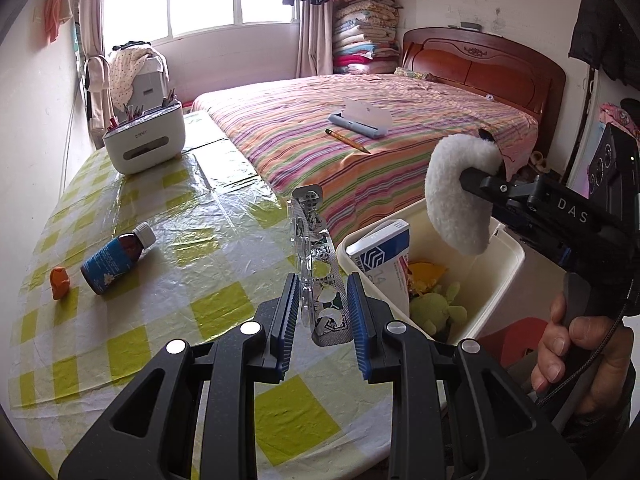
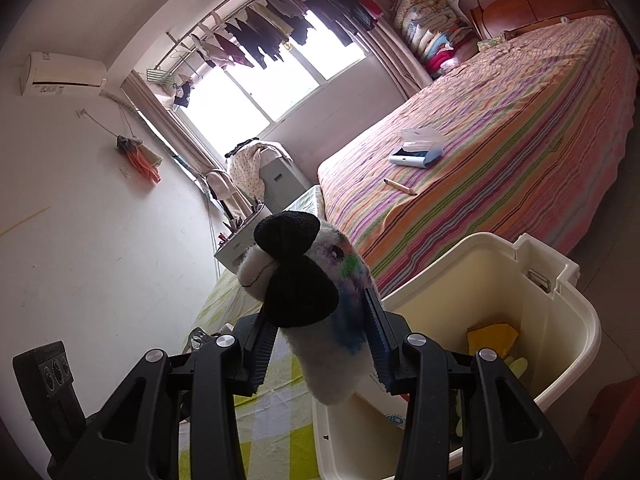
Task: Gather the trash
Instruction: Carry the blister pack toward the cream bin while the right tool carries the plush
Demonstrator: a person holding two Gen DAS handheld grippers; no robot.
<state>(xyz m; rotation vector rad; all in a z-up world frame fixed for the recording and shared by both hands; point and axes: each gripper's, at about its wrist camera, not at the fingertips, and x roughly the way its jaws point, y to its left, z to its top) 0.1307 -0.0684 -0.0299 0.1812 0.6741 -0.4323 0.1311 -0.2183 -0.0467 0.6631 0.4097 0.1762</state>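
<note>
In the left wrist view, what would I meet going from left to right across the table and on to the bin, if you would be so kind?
Orange scrap → brown medicine bottle lying on its side → used blister pack between the left gripper fingers → blue-and-white box standing in the white bin → white plush toy held by the right gripper over the bin.

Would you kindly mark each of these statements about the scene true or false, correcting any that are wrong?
1. The left gripper holds a used blister pack. True.
2. The right gripper is empty. False: its fingers are shut on a white plush toy.
3. The brown medicine bottle stands upright. False: it lies on its side on the checked tablecloth.
4. The white bin already holds a blue-and-white box. True.
5. A pencil lies on the striped bed. True.
</note>
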